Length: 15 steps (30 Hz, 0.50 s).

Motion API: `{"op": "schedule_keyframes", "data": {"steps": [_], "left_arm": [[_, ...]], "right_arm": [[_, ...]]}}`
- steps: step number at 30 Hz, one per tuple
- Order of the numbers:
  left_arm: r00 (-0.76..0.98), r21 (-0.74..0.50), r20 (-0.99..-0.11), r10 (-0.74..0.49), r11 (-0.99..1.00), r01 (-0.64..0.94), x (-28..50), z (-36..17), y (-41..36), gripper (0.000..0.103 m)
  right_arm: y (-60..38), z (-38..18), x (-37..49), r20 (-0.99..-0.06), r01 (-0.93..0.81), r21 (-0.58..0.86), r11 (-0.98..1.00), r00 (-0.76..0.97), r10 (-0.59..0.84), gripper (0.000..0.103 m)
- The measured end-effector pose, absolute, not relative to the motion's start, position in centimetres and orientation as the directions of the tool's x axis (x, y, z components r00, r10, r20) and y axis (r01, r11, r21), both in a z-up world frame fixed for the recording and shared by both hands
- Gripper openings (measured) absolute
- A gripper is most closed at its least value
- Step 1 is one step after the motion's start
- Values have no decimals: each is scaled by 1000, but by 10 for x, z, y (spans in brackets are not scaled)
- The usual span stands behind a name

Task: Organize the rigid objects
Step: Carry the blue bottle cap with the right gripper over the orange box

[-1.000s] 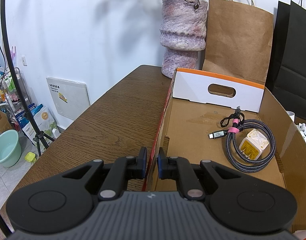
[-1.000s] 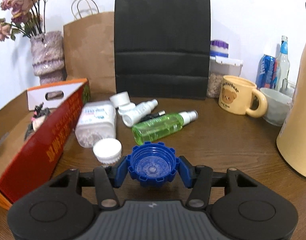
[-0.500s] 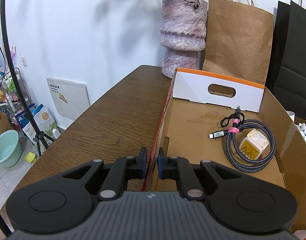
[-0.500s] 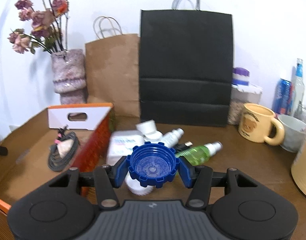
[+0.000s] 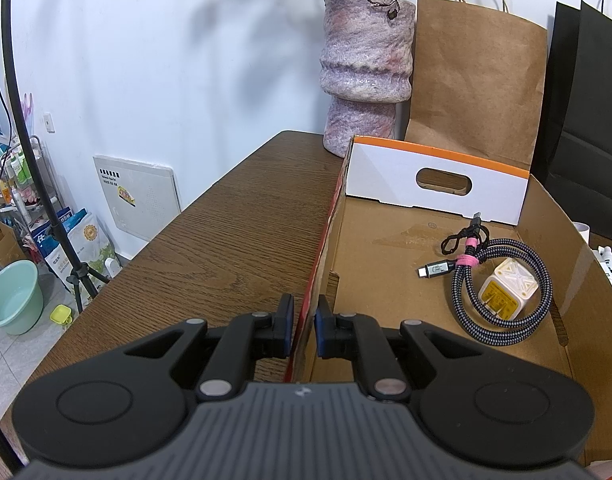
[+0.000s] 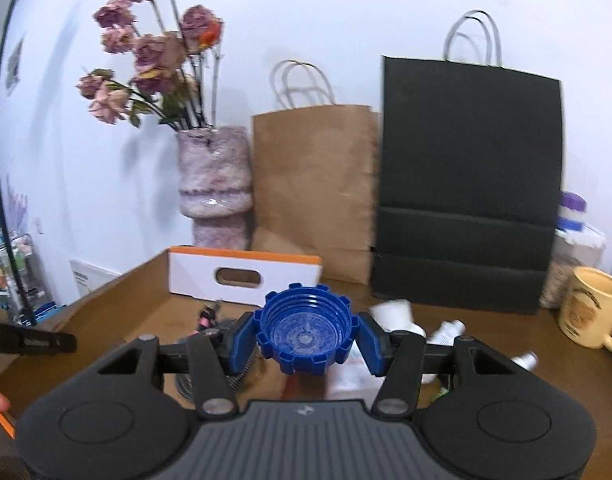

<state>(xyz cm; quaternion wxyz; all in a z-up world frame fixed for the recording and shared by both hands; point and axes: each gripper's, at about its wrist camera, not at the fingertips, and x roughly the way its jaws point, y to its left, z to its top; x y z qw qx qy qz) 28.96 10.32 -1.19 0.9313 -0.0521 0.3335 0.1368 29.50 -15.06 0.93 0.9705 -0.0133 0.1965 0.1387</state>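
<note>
My left gripper (image 5: 304, 330) is shut on the near left wall of the open cardboard box (image 5: 385, 240), one pad on each side of the wall. Inside the box lie a coiled braided cable (image 5: 501, 280) and a white charger plug (image 5: 507, 290). In the right wrist view my right gripper (image 6: 304, 338) is shut on a blue ridged bottle cap (image 6: 304, 328), open side facing the camera, held in the air above the box's right wall. The box's white end panel (image 6: 246, 276) shows beyond it. The left gripper (image 6: 30, 342) shows at the far left edge.
A purple vase (image 5: 363, 72), a brown paper bag (image 5: 477, 80) and a black bag (image 6: 465, 184) stand along the back wall. White bottles (image 6: 445, 330) and a white cap (image 6: 393, 312) lie right of the box, a yellow mug (image 6: 589, 312) farther right. The wooden table's left edge (image 5: 178, 224) drops to the floor.
My right gripper rose and swung left with the blue cap, from above the loose bottles to over the box. The left gripper kept its hold on the box wall.
</note>
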Motion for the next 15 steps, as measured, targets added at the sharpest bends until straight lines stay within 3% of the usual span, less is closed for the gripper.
{"op": "schedule_keyframes", "data": {"steps": [15], "left_arm": [[742, -3, -633, 221, 958, -287, 290, -10, 104, 12]], "right_arm": [[-102, 24, 329, -387, -431, 8, 902, 831, 400, 53]]}}
